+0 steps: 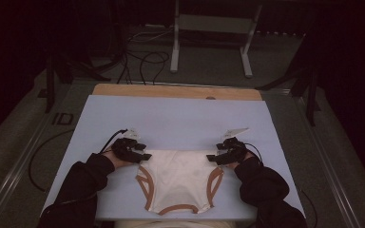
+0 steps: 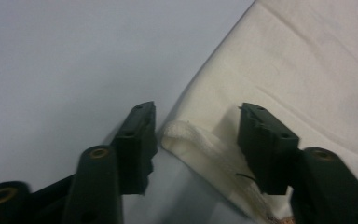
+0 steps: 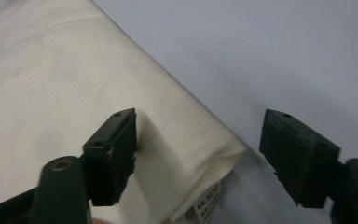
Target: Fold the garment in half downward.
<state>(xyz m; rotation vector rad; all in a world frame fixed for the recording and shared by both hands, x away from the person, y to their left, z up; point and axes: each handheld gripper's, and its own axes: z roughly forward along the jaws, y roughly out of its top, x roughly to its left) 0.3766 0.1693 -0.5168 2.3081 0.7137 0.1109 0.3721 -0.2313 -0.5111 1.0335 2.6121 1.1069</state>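
Lying flat, cream briefs [image 1: 178, 178]: waistband away from person, long axis crosswise.

Pale lavender-blue rectangular board [image 1: 180, 118] across the middle of the high view, its matte surface bare over the upper half. Strip of light brown wooden tabletop [image 1: 176, 91] showing along the board's far edge, at upper centre. Flat on the board at lower centre, a cream fabric pair of briefs with tan-brown trim around the leg openings [image 1: 178, 178], waistband edge toward the frame's top, crotch end toward the bottom edge. In the left gripper view, cream cloth [image 2: 307, 70] over the right side, a folded waistband corner lifted slightly off the lavender surface. In the right gripper view, cloth [image 3: 51, 70] at the left, a small white label [image 3: 207, 203] under its corner.
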